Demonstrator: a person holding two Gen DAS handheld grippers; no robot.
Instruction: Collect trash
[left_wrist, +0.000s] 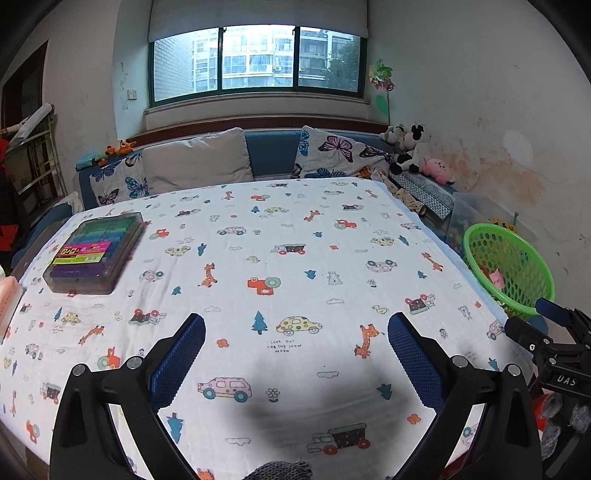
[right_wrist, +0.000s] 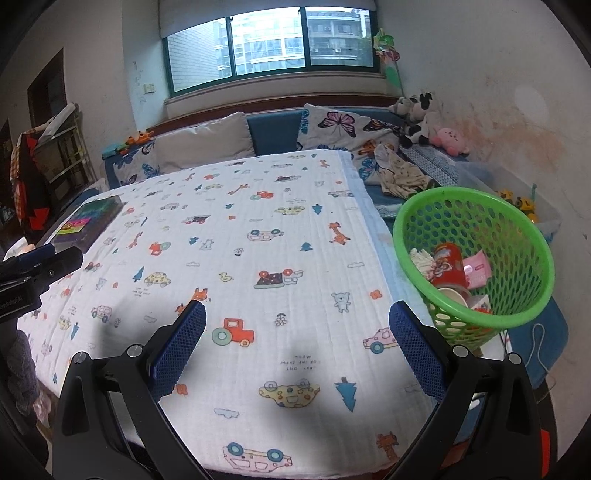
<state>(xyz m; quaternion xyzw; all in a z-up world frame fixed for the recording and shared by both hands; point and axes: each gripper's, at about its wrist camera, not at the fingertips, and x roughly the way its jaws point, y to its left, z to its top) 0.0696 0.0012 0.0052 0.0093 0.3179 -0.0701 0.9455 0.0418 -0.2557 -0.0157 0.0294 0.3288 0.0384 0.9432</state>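
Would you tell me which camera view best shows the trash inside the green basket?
The right wrist view: it looks down into the green basket, showing a red can, pink wrapper and paper cup. The left wrist view shows the basket mostly side-on at the frame edge, contents barely visible.

My fingers (left_wrist: 413, 358) wear blue, dimpled rubbery pads on matt black plastic arms; beneath me the tablecloth (left_wrist: 295, 258) is soft quilted cotton, the basket (right_wrist: 476, 258) glossy perforated green plastic, the marker case (left_wrist: 96, 254) clear smooth plastic

Left gripper (left_wrist: 296, 325) agape over patterned tablecloth (left_wrist: 295, 240); green basket (left_wrist: 508, 273) beside far-right edge.
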